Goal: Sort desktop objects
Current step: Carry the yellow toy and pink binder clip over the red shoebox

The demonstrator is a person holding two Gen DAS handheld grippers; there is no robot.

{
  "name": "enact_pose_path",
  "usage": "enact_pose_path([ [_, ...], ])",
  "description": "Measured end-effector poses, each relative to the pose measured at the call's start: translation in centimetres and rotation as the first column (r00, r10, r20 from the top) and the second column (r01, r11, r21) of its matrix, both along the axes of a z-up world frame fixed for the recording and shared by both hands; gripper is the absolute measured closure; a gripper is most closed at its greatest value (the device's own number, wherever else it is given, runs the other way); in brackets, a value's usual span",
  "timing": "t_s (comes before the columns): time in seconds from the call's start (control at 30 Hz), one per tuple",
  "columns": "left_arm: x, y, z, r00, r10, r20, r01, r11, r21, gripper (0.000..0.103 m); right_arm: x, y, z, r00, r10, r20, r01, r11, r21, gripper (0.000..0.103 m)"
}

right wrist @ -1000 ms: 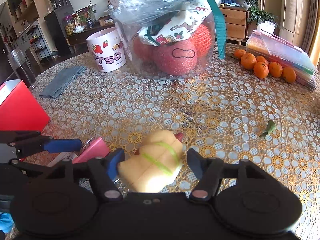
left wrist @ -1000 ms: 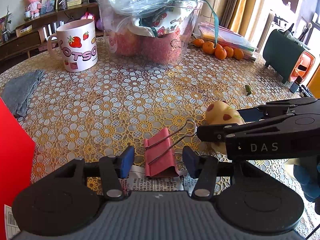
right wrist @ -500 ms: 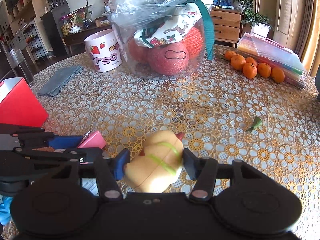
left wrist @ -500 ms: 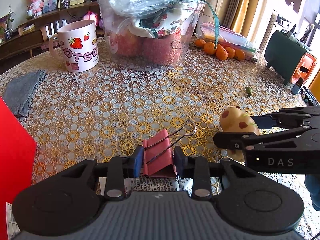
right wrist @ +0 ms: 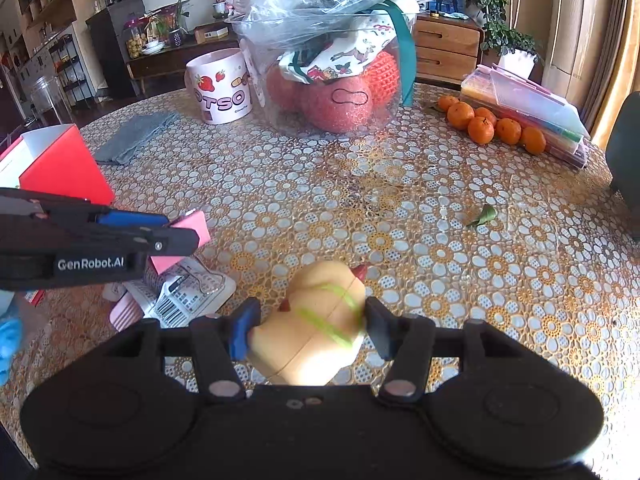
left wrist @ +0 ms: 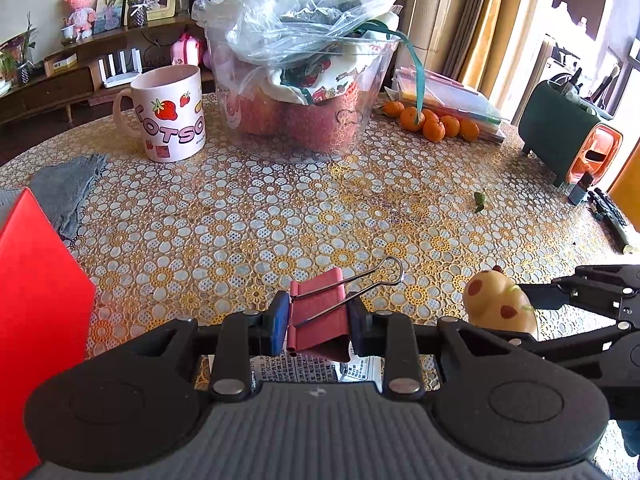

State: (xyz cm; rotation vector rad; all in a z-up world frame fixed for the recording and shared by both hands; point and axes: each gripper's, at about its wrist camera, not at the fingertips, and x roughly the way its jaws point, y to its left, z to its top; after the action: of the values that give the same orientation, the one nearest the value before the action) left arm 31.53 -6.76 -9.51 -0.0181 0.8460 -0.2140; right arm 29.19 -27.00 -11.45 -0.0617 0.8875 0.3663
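Note:
My left gripper is shut on a pink binder clip with wire handles, held just above a white printed packet on the table. The clip also shows in the right wrist view, in the left gripper. My right gripper is shut on a yellow spotted squishy toy and holds it off the table. The toy shows at the right of the left wrist view, between the right gripper's fingers.
A red box stands at the left. A strawberry mug, a clear tub of bagged things, oranges, a grey cloth, a green leaf and a green toaster-like box sit on the flower-pattern tablecloth.
Both grippers closed: the left on the binder clip, the right on the yellow toy. Both then rose a little with their objects.

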Motion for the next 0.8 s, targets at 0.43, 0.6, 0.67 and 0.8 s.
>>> enact_pose_path([
  [0.43, -5.5, 1.8, 4.2, 0.999, 0.037, 0.024, -0.037, 0.999, -0.015, 0.074, -4.8, 0.9, 3.7, 0.999, 0.029, 0.014, -0.029, 0.999, 0.041, 0.047],
  [0.6, -8.7, 2.9, 6.2, 0.998, 0.056, 0.039, -0.055, 0.998, -0.027, 0.074, -7.1, 2.2, 6.1, 0.997, 0.059, 0.042, -0.061, 0.997, 0.053, 0.047],
  [0.67, -9.9, 3.6, 7.0, 0.997, 0.061, 0.044, -0.06, 0.998, -0.03, 0.074, -7.9, 2.8, 6.9, 0.996, 0.071, 0.05, -0.074, 0.996, 0.056, 0.047],
  [0.8, -12.0, 5.4, 8.4, 0.995, 0.084, 0.055, -0.082, 0.996, -0.036, 0.074, -9.4, 4.8, 8.5, 0.992, 0.106, 0.066, -0.11, 0.992, 0.057, 0.047],
])
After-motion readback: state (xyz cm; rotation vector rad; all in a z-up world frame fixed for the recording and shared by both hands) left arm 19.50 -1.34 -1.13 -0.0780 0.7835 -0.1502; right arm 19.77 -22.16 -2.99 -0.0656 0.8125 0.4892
